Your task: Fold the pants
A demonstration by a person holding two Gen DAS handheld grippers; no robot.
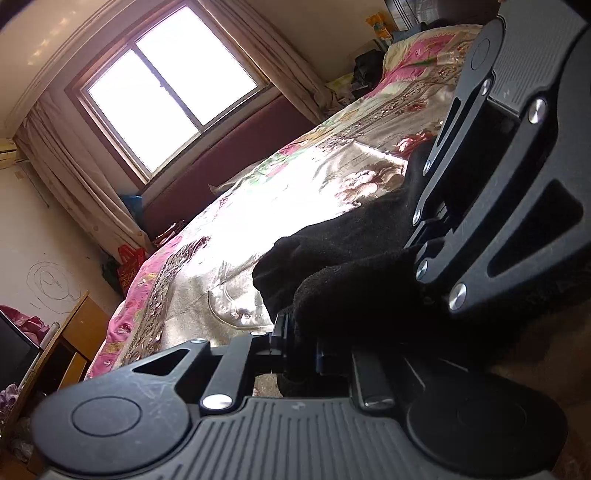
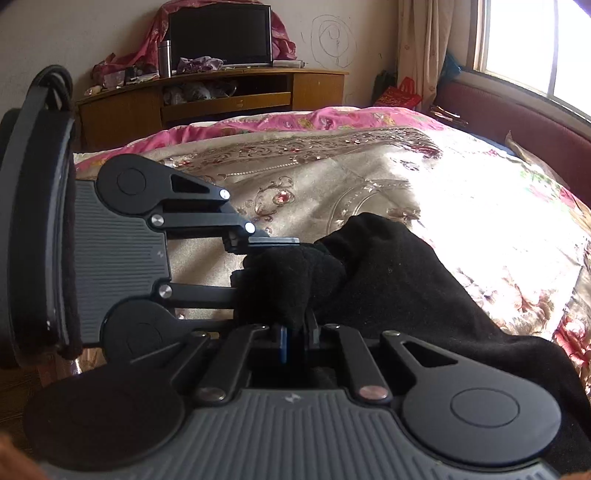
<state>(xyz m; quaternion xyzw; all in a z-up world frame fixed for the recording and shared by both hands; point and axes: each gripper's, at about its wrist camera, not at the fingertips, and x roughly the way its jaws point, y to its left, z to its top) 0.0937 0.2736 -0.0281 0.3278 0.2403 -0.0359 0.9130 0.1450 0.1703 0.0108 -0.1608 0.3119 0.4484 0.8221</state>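
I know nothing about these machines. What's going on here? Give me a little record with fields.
place: bedroom, on a bed with a floral bedspread
garment: black pants, bunched on the bedspread
right claw: shut on the black pants
left claw: closed around a fold of the same fabric, beside the right one
background: dark TV on a wooden cabinet, bright window

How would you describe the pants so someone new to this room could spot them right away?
Start at the big bed with the shiny pink and gold floral cover. On its near side lie the pants, a bunched heap of black fabric. They are the only plain dark thing on that bright patterned cover.
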